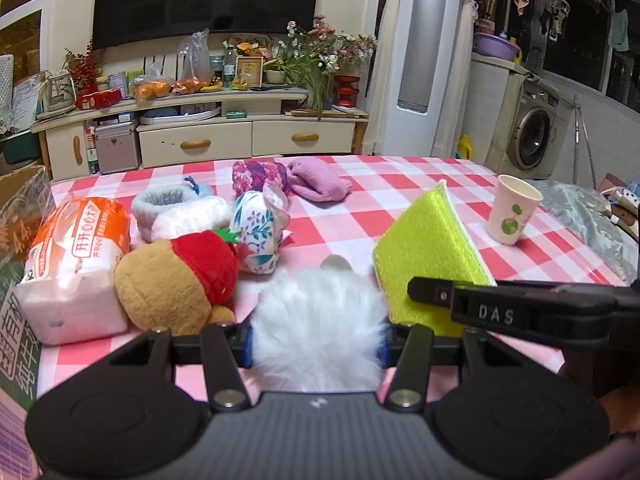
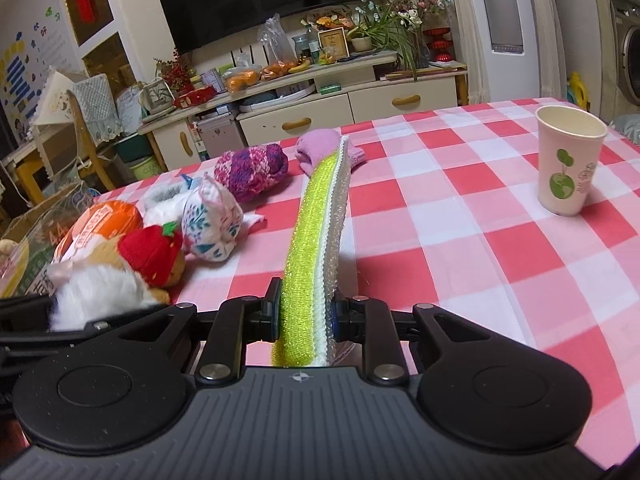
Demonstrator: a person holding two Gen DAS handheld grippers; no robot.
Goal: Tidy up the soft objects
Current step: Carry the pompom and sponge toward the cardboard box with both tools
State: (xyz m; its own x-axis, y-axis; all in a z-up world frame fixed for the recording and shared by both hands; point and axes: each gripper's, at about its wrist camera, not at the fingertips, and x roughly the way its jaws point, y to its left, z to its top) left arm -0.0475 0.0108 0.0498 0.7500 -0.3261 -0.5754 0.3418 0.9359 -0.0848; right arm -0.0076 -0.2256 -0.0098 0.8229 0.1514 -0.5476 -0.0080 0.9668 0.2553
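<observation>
White fluffy toy (image 1: 316,320) clamped in left gripper (image 1: 316,344); right gripper (image 2: 306,316) grips sponge (image 2: 316,240) edgewise; paper cup (image 2: 568,160) interior unseen.

White fluffy toy (image 1: 316,320), yellow-green sponge (image 2: 308,240) on edge, both held above table.

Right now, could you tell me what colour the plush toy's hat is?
Red, strawberry-style with a green leaf on top: the plush toy's hat shows best in the left wrist view.
</observation>
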